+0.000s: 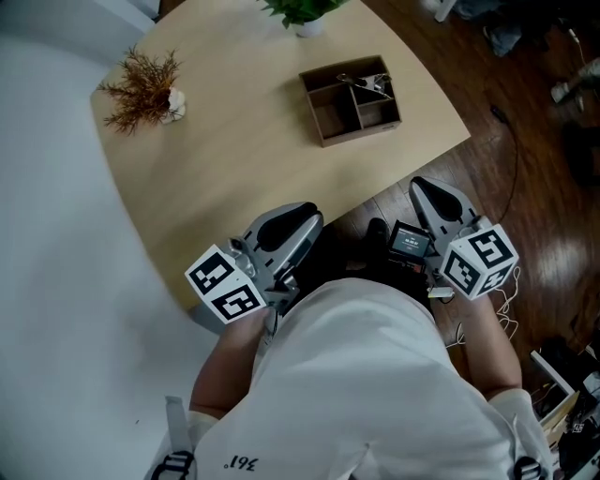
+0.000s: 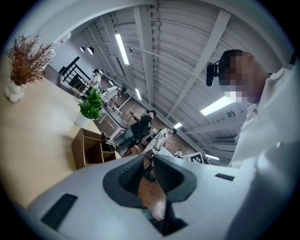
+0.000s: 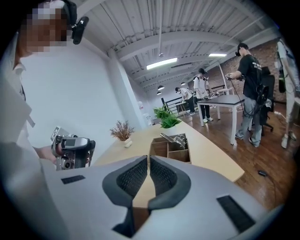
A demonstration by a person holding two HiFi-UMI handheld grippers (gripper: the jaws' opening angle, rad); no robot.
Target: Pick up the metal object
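Observation:
The metal object [image 1: 366, 82] lies in a back compartment of an open wooden box [image 1: 330, 114] on the far right part of the light wooden table [image 1: 225, 150]. From the right gripper view the metal object [image 3: 176, 138] pokes out of the box [image 3: 161, 149], well ahead of the jaws. My left gripper [image 1: 305, 215] hovers over the table's near edge, shut and empty. My right gripper [image 1: 424, 186] is held off the table's near right edge, above the floor, also shut on nothing. Both are far from the box.
A dried brown plant in a white pot [image 1: 145, 89] stands at the table's left. A green potted plant [image 1: 302, 11] sits at the far edge behind the box. Dark wood floor [image 1: 525, 187] lies to the right, with cables. Several people stand at other tables [image 3: 225, 101] in the room.

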